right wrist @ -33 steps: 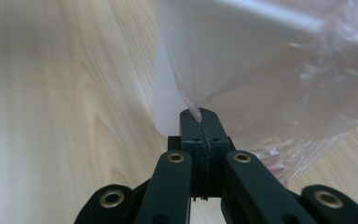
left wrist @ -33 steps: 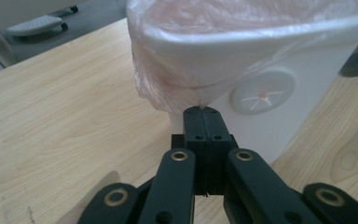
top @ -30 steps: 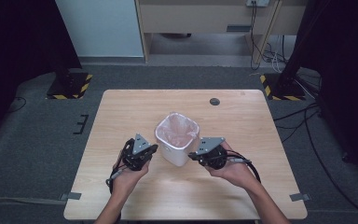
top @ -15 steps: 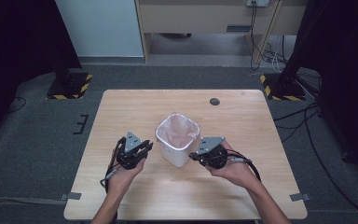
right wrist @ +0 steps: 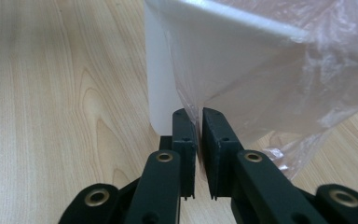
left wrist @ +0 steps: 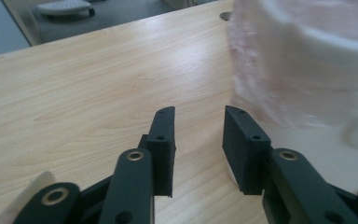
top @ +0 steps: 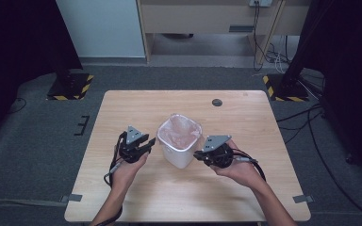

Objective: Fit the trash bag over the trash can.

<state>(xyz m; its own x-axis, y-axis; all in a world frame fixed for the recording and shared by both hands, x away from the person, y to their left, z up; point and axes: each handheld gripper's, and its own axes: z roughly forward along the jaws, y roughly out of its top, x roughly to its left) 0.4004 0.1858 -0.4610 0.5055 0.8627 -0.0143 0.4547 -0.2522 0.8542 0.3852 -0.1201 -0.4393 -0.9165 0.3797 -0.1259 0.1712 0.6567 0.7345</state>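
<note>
White bin (top: 181, 153), clear pinkish liner (top: 179, 131), black grippers, pale wood-grain table (top: 245, 122).

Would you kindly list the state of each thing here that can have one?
bin: upright on the table, lined.
plastic bag: rim folded over the bin, edge between the right jaws.
left hand-held gripper: jaws apart, just opening, nothing between them.
right hand-held gripper: nearly closed on the bag's edge, just easing open.
</note>
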